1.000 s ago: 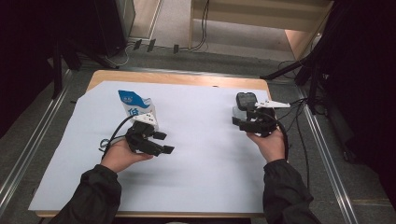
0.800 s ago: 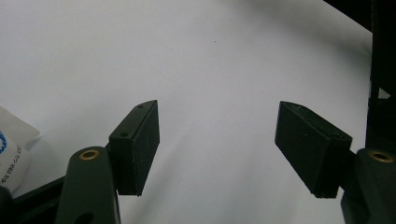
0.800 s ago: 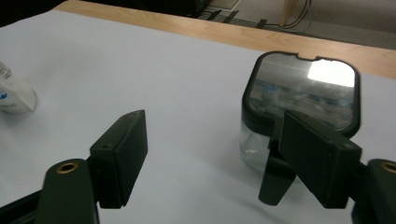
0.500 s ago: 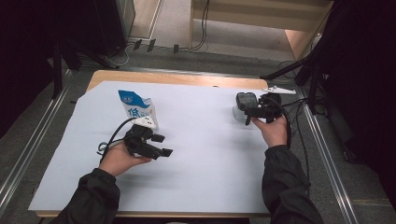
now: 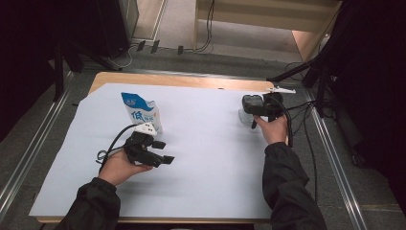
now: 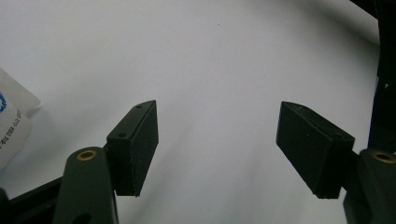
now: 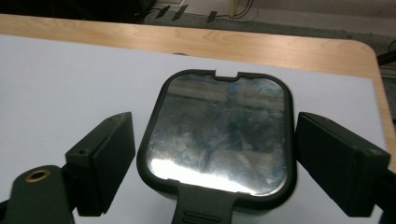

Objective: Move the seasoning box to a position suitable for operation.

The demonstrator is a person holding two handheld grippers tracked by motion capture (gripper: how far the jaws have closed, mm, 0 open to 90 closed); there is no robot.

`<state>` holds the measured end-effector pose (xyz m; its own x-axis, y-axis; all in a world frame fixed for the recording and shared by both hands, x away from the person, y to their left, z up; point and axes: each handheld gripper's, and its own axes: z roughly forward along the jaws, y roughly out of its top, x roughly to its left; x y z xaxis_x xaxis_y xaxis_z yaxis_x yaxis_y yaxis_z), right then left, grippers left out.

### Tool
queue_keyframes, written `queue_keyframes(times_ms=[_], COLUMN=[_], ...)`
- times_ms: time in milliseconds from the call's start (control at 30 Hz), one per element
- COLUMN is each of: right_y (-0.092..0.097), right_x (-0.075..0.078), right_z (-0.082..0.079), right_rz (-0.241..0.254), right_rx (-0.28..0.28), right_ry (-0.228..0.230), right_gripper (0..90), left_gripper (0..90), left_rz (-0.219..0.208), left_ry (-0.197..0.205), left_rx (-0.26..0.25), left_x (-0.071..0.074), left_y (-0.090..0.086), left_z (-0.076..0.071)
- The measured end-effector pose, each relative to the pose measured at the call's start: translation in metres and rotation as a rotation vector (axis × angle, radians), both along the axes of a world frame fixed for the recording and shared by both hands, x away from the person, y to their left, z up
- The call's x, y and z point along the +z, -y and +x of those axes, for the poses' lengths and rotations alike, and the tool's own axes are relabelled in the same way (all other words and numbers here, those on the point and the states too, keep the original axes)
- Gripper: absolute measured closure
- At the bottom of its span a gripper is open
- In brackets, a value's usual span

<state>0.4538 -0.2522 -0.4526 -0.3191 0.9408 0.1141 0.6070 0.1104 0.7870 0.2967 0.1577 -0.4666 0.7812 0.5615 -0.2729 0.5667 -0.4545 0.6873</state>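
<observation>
the high view looks forward and down over the whole surface; both gripper views sit close above that same surface.

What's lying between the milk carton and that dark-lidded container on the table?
Nothing: in the high view, only bare white sheet stretches between the milk carton and the container.

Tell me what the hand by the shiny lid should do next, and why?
Probably close the right hand-held gripper gently on the container with the black-rimmed shiny lid. Its jaws have just been opening, and now one stands on each side of the lid, with a small gap on both sides, so nothing is held yet. The left hand-held gripper hangs open above the white sheet.
</observation>
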Motion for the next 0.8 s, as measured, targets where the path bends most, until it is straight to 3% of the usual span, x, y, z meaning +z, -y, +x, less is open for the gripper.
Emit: queue_keyframes(times_ms=[167, 367, 433, 667, 800], right_y=[-0.008, -0.010, -0.009, -0.008, -0.009], right_x=[-0.011, -0.027, -0.031, -0.038, -0.039], right_z=[0.006, 0.012, 0.014, 0.014, 0.014], right_rz=[-0.036, -0.042, -0.016, 0.023, 0.003], right_rx=[-0.009, -0.029, -0.039, -0.051, -0.053], right_ry=[-0.014, -0.046, -0.058, -0.039, -0.022], right_gripper=[8.7, 9.4, 9.3, 7.9, 9.7], left_gripper=[30.7, 30.7, 30.8, 30.6, 30.6], left_rz=[0.005, 0.003, 0.006, 0.006, 0.003], left_ry=[0.001, 0.001, -0.001, -0.002, 0.000], left_rx=[0.006, 0.016, 0.022, 0.019, 0.018], left_x=[-0.001, -0.002, -0.002, -0.003, -0.003], left_y=[-0.002, -0.005, -0.005, -0.005, -0.004], left_z=[-0.003, -0.005, -0.006, -0.006, -0.006])
